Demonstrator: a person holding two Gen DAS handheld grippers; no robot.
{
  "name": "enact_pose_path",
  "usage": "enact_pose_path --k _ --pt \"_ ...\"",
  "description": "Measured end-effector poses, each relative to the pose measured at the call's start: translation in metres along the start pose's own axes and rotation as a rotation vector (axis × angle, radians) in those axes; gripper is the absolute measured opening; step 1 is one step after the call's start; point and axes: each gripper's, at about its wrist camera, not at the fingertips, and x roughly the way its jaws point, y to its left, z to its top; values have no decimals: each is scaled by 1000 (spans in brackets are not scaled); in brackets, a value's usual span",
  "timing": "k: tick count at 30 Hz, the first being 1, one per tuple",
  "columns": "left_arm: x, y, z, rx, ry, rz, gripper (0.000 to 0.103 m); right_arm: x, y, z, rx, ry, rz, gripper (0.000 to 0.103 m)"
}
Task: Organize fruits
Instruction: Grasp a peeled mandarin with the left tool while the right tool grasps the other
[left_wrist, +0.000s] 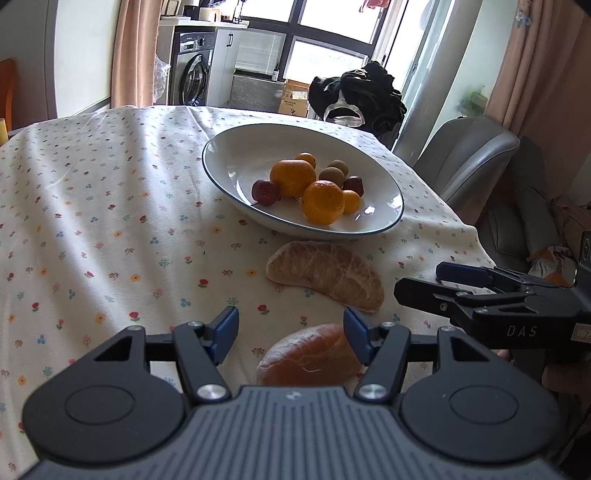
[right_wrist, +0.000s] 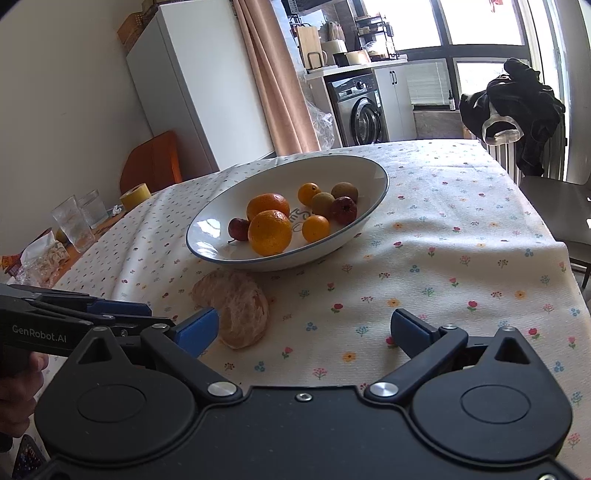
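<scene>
Pomelo segments waiting outside the bowl.
I'm centring the left gripper — both tongs wide, empty — around the near segment.

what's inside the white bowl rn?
In the white bowl: two large oranges, two small orange citrus, two dark red fruits, two brownish-green fruits. A printed mark on the bowl floor is mostly covered. Both peeled segments lie outside on the tablecloth.

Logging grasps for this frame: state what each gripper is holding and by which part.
Nothing is held. The left gripper is open above a peeled pomelo segment lying on the tablecloth, jaws not closed on it. The right gripper is open and empty.
</scene>
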Motion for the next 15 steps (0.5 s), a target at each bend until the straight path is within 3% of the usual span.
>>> enact_pose_path --k 15 --pt "-5 -20 -12 60 -12 -14 65 -21 0 -5 8 -17 -29 100"
